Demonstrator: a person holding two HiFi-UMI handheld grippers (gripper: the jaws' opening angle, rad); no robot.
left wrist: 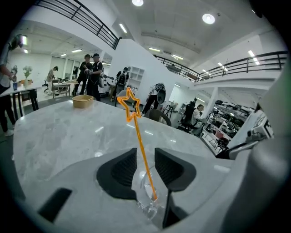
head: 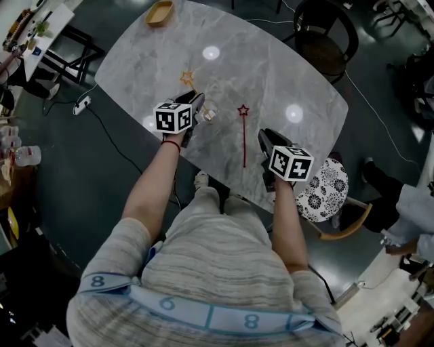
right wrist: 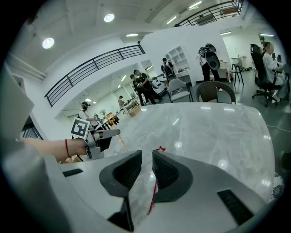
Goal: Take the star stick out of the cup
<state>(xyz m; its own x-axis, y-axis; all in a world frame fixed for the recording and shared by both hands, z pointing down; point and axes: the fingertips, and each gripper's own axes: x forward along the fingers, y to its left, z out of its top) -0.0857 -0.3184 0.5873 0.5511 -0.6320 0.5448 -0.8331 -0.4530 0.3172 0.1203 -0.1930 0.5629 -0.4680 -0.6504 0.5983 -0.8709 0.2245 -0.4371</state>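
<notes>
A thin orange star stick (left wrist: 128, 103) stands tilted in a small clear cup (left wrist: 146, 193). My left gripper (left wrist: 145, 157) is shut on that cup, a pad against each side. From the head view, the cup (head: 209, 114) sits on the grey marble table (head: 271, 74) at the left gripper's (head: 202, 112) tip, the orange star (head: 187, 77) leaning away beyond it. A red star stick (head: 244, 139) lies flat on the table. My right gripper (head: 266, 137) hovers just right of its lower end. In the right gripper view its jaws (right wrist: 146, 159) stand a little apart with nothing between them, and the red stick (right wrist: 153, 198) shows through the gap below.
A tan wooden bowl (head: 160, 12) sits at the table's far edge. A black chair (head: 324, 34) stands beyond the table, and a patterned stool (head: 324, 191) is beside my right arm. The near table edge runs just under both grippers. People stand in the background (left wrist: 91, 68).
</notes>
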